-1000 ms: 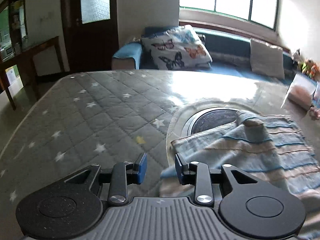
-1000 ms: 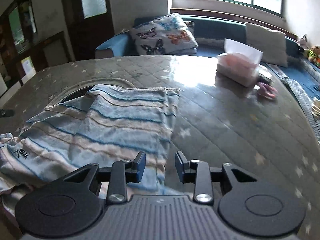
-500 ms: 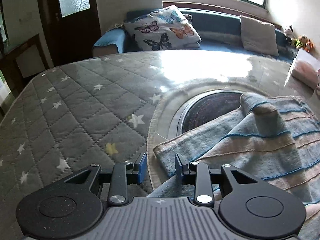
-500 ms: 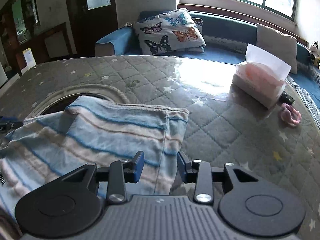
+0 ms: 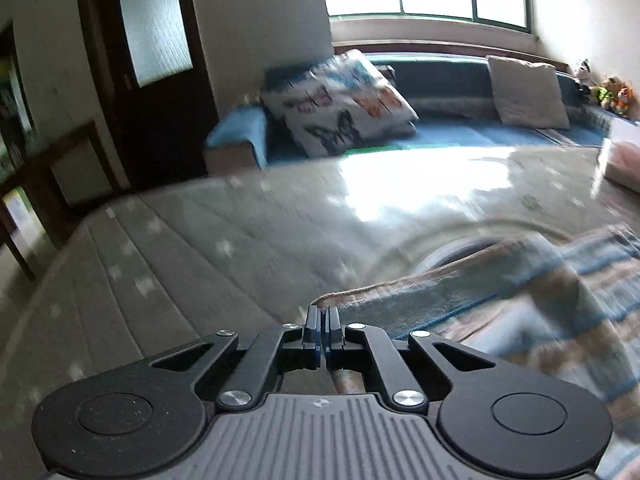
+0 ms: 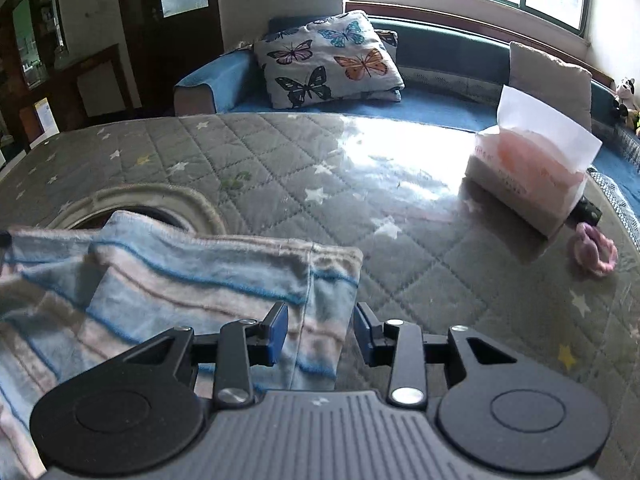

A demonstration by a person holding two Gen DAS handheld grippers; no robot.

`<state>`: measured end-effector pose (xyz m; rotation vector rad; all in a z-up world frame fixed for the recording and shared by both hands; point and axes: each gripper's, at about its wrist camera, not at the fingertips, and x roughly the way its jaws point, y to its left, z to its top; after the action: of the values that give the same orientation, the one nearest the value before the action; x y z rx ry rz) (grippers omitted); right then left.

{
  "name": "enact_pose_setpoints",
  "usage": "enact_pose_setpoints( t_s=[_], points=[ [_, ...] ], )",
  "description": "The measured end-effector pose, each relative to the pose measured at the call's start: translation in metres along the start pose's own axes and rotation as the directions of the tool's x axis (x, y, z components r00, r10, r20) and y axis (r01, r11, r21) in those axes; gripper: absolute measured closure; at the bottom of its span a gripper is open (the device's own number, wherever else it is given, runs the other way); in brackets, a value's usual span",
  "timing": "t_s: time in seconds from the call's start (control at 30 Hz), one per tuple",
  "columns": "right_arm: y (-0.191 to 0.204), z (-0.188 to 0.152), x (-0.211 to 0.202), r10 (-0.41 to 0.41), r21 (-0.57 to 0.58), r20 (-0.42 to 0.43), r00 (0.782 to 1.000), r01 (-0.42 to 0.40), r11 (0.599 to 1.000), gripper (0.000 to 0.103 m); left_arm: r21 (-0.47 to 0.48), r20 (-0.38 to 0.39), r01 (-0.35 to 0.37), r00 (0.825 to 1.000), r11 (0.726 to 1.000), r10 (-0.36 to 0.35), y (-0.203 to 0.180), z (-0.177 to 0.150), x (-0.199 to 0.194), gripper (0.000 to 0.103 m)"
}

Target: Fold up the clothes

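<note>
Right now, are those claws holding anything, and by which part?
The left claw is shut at the striped garment's corner edge, though blur hides the pinch. The right claw is open, holding nothing.

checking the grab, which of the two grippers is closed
The left gripper: its blue pads meet at the striped garment's edge. The right gripper is open, its pads apart over the garment's corner.

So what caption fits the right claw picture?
Open right claw straddling the striped garment's edge on the starry quilted table.
</note>
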<state>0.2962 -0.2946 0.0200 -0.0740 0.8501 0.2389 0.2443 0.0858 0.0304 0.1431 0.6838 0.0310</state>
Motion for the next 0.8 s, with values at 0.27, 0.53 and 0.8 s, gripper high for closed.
enact_pose_setpoints(
  t_s=[0.27,0.53,0.8],
  points=[
    [-0.006,0.014,0.032,-0.012,0.037,-0.003,1.000,0.012,0.999,0.069,0.038,0.027,-0.052,0.998,0.998,0.051,0.006,0.017,0.019,0.101],
    [-0.001,0.027,0.039,-0.019,0.015,0.065,0.998,0.018,1.000,0.099,0.038,0.020,-0.093,0.996,0.995,0.092,0.011,0.023,0.041,0.101],
    [-0.005,0.051,0.070,-0.040,0.024,0.079,0.996,0.038,0.999,0.098,0.068,-0.021,-0.127,0.991,0.989,0.129,0.011,0.034,0.086,0.101]
  ],
)
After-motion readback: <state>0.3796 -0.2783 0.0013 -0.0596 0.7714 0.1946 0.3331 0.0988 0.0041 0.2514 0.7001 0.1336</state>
